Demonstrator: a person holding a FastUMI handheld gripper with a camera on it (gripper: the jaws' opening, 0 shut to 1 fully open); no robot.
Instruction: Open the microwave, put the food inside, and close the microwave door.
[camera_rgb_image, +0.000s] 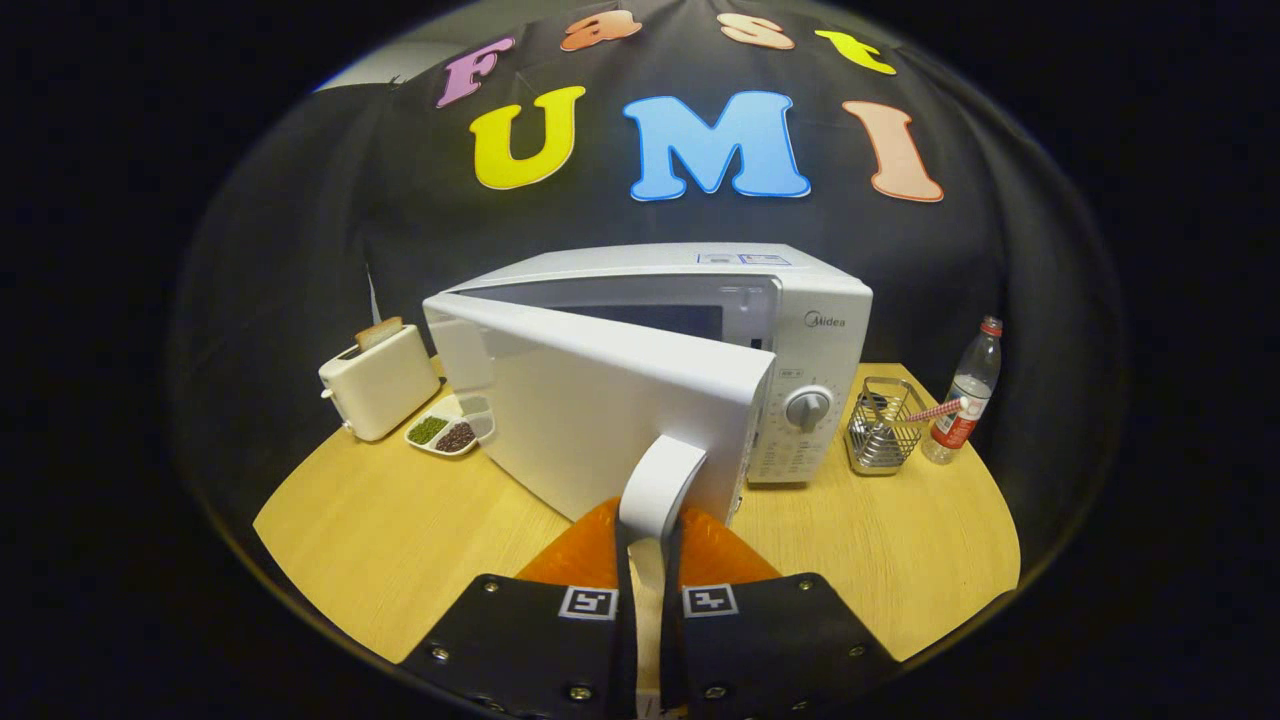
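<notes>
Wooden table (400, 530), black cloth behind. The microwave (800, 330) sits mid-table with its door (600, 410) swung partly open, and the gripper (648, 530) is clamped on the door handle (660, 485), both fingers pressing it. A toaster (378, 385) and a snack dish (450, 430) stand left; a wire basket (882, 430) and a bottle (968, 395) right.

Wooden table (400, 540) (microwave (800, 330), toaster (378, 385))

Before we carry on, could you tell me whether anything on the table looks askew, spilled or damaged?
Nothing stands out. The microwave door is partly open because the gripper is shut on its handle. The toaster, divided dish, wire basket and bottle stand upright.
</notes>
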